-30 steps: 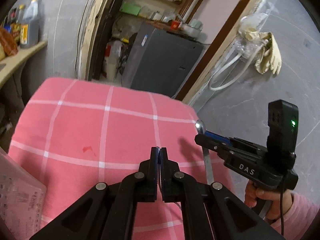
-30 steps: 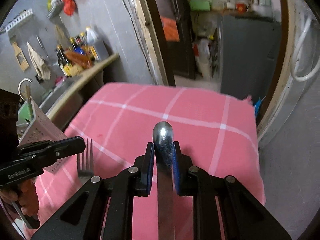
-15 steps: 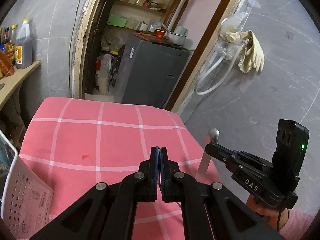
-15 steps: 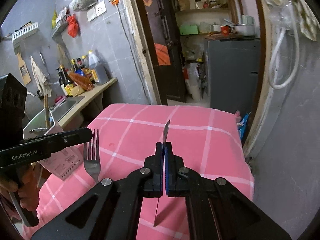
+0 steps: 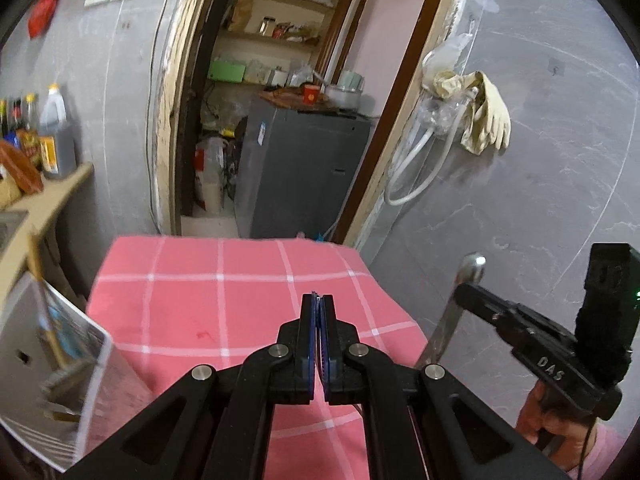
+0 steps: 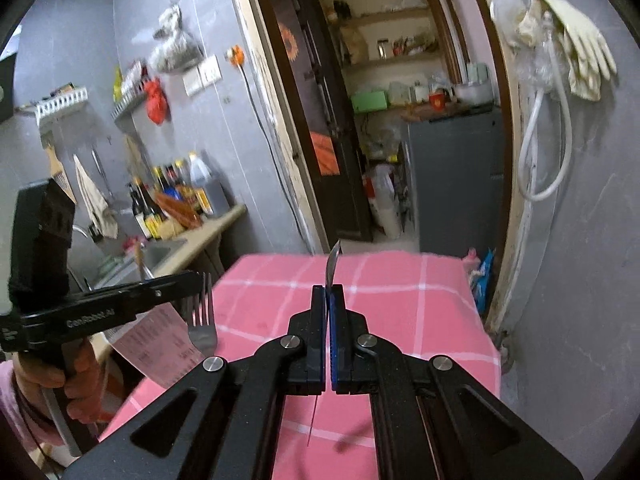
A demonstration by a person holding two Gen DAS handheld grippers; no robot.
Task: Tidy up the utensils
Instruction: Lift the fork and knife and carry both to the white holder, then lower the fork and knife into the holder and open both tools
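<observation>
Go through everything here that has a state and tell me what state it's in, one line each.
Left gripper: shut on the fork.
Fork: held off the cloth, tines up.
Right gripper: shut on the spoon.
Spoon: held off the cloth, seen edge-on from the right wrist.
Pink checked cloth: spread flat, nothing lying on the part in view.
Doorway: open.

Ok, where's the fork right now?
The fork is clamped in the left gripper, at the left of the right wrist view, tines up, held above the left edge of the pink checked cloth.
</observation>
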